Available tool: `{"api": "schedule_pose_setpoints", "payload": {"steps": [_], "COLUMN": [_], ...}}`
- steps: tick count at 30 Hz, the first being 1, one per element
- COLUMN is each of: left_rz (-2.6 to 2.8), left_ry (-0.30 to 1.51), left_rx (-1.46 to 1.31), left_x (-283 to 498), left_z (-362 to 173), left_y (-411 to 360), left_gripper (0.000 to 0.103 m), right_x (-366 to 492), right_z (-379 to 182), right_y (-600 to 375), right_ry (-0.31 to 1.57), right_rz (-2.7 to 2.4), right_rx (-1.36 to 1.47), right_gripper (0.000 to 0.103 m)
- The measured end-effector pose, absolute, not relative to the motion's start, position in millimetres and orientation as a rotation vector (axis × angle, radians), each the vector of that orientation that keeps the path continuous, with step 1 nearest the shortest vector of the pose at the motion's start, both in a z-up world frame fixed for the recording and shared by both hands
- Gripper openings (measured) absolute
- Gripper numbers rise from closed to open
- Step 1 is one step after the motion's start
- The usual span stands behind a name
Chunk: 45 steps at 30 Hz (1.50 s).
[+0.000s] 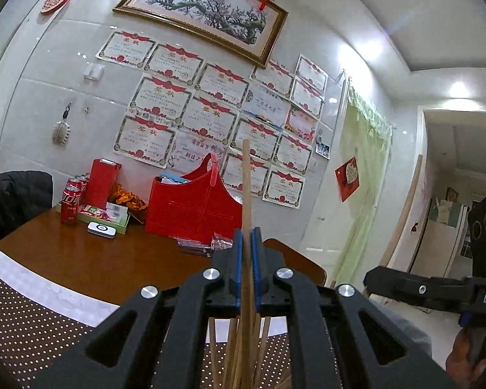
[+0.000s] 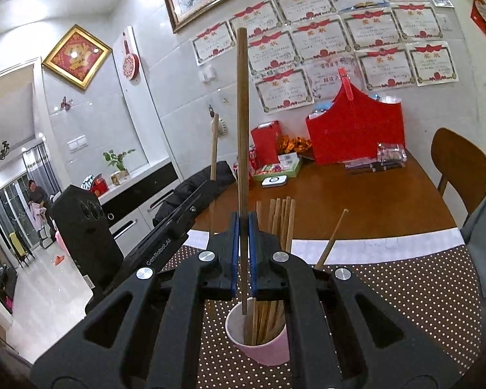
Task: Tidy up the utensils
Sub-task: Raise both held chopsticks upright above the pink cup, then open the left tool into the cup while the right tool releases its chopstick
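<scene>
Chopsticks (image 2: 242, 129) clamped upright; left gripper (image 2: 191, 209) reads "GenRobot.AI".

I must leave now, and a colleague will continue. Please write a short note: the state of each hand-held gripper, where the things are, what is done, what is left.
Left hand-held gripper: shut on one upright chopstick.
Right hand-held gripper: shut on a darker chopstick, its lower end inside the pink cup.
Done: a bundle of chopsticks already stands in the cup on the dotted mat.
Left: release both held chopsticks into the cup.
</scene>
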<state>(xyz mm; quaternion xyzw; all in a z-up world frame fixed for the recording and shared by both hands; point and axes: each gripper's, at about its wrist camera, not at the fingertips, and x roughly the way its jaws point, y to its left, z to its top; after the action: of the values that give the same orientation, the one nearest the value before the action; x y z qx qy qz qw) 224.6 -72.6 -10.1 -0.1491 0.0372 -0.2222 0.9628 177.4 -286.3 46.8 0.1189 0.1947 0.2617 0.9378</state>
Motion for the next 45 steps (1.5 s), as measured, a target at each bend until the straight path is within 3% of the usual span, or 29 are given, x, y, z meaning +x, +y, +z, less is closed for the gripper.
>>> {"api": "schedule_pose_setpoints", "payload": {"steps": [19,20,21,22,23,24,34,45], "left_rz": [-0.391,-0.387,-0.386,-0.378,-0.37,-0.362,-0.367,-0.277], "left_ry": [0.153,0.155,0.159,0.157,0.151,0.139,0.164,0.217], "left_rx": [-0.18,-0.165,-0.156,-0.154,-0.155,-0.156,-0.098,-0.001], "left_x": [243,242,241,239,238,235,220,156], "left_z": [-41,-41,-40,-38,-37,-35,-14,7], "left_y": [-93,-94,-95,-94,-93,-92,-96,-89], "left_gripper": [0.007,0.011,0.031,0.052,0.061,0.067,0.083,0.084], "right_x": [201,202,203,201,199,196,193,166], "right_z": [22,20,19,20,22,25,35,56], "right_y": [-281,-283,-285,-289,-292,-294,-325,-316], "right_ry": [0.552,0.559,0.561,0.545,0.524,0.5,0.44,0.392], "right_rz": [0.546,0.548,0.547,0.526,0.508,0.492,0.396,0.416], "right_rx": [0.233,0.248,0.265,0.281,0.283,0.284,0.392,0.376], "right_gripper": [0.008,0.024,0.07,0.088,0.094,0.094,0.097,0.097]}}
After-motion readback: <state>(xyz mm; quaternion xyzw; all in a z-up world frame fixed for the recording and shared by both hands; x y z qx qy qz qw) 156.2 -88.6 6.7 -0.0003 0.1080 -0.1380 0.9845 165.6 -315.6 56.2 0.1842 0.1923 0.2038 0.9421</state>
